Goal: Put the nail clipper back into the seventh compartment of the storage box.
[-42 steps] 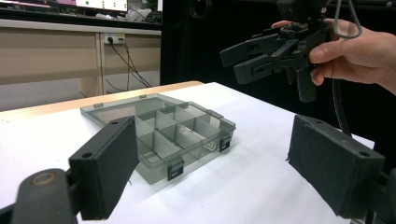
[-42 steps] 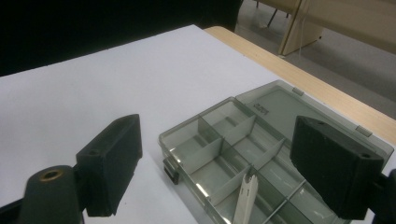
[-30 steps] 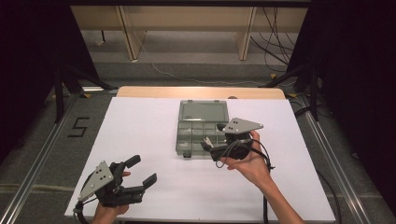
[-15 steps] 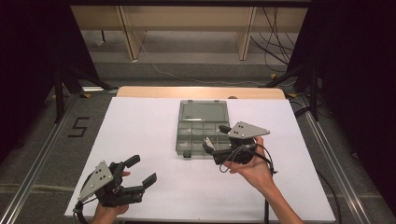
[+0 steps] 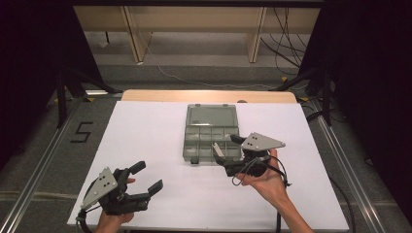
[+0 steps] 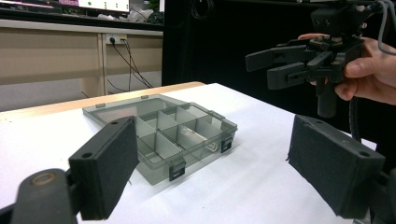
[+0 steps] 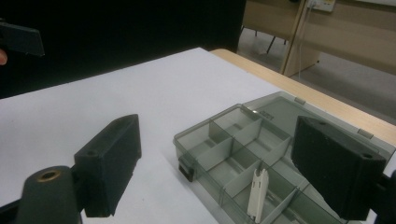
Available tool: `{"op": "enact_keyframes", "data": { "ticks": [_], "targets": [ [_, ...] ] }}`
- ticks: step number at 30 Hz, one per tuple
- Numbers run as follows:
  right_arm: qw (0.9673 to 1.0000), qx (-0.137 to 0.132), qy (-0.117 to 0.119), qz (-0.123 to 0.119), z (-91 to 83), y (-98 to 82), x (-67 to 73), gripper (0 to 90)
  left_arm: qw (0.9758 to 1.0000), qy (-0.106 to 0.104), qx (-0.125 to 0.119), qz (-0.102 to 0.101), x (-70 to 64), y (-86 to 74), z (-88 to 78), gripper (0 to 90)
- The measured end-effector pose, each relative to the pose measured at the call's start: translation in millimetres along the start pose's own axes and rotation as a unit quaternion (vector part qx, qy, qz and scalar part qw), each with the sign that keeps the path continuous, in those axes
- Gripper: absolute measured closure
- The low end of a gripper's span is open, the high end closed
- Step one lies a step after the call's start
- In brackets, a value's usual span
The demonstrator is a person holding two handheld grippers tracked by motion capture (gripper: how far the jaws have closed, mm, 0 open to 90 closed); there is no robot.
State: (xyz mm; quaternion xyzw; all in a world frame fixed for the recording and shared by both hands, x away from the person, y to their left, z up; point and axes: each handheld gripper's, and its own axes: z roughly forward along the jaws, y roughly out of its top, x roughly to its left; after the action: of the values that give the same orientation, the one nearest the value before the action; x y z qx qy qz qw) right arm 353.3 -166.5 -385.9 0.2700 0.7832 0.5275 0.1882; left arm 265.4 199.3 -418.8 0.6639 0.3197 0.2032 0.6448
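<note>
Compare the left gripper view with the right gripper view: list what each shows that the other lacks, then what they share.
Left gripper view alone: the right gripper, jaws open, held in a hand above the table, and the box's two front latches.

Right gripper view alone: a small white clip lying in one compartment.

Both: the open, divided grey box on the white table.

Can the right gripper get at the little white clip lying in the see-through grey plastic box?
Probably yes. The right gripper hovers by the open grey plastic compartment box, jaws open, and the small white clip lies uncovered in a compartment. Only the thin dividers might crowd the jaws.
</note>
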Motion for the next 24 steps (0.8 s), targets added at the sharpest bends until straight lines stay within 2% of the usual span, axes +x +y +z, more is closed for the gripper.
{"op": "enact_keyframes", "data": {
  "ticks": [1, 2, 3, 4, 8, 10, 12, 14, 16, 20, 21, 24],
  "targets": [
    [0.9999, -0.008, -0.007, -0.006, -0.2, -0.9, -0.5, 17.2, 1.0, 0.0, 0.0, 0.0, -0.1, 0.0, 0.0, 15.2],
    [0.9999, -0.014, 0.001, -0.002, 0.6, -1.7, 0.0, 17.1, 1.0, 0.0, 0.001, 0.002, 0.1, -0.1, 0.1, 15.2],
    [1.0, -0.003, 0.004, 0.003, -0.7, -1.8, 1.2, 17.1, 1.0, 0.0, 0.002, 0.003, 0.3, -0.1, 0.3, 15.2],
    [0.9998, -0.02, 0.0, -0.002, 0.2, -2.9, 1.7, 17.1, 1.0, 0.0, 0.003, 0.003, 0.1, -0.1, 0.4, 15.2],
    [0.9999, -0.016, 0.0, 0.002, -2.3, -3.9, 3.8, 17.2, 1.0, -0.001, 0.003, 0.003, 0.0, -0.1, 0.2, 15.2],
    [0.9996, -0.026, -0.003, -0.003, -2.8, -4.7, 3.7, 17.2, 1.0, 0.0, 0.002, 0.003, 0.3, -0.2, 0.4, 15.2],
    [0.9998, -0.021, -0.002, 0.002, -5.4, -5.8, 5.4, 17.2, 1.0, -0.001, 0.003, 0.003, 0.3, -0.2, 0.2, 15.2],
    [0.9995, -0.03, -0.009, -0.005, -6.5, -7.3, 5.3, 17.3, 1.0, 0.0, 0.003, 0.003, 0.2, -0.2, 0.2, 15.2],
    [0.9996, -0.028, -0.003, -0.004, -8.1, -9.2, 6.1, 17.3, 1.0, 0.0, 0.002, 0.003, 0.3, -0.1, 0.3, 15.2],
    [0.9996, -0.024, -0.012, -0.011, -11.9, -13.7, 7.6, 17.2, 1.0, 0.0, 0.003, 0.002, 0.2, -0.2, 0.3, 15.2],
    [0.9993, -0.033, -0.012, -0.012, -11.8, -15.3, 7.8, 17.2, 1.0, 0.0, 0.002, 0.001, 0.3, -0.2, 0.6, 15.2],
    [0.9991, -0.035, -0.019, -0.012, -16.5, -19.0, 8.2, 17.2, 1.0, 0.0, 0.002, 0.003, 0.2, -0.2, 0.4, 15.2]
  ]
}}
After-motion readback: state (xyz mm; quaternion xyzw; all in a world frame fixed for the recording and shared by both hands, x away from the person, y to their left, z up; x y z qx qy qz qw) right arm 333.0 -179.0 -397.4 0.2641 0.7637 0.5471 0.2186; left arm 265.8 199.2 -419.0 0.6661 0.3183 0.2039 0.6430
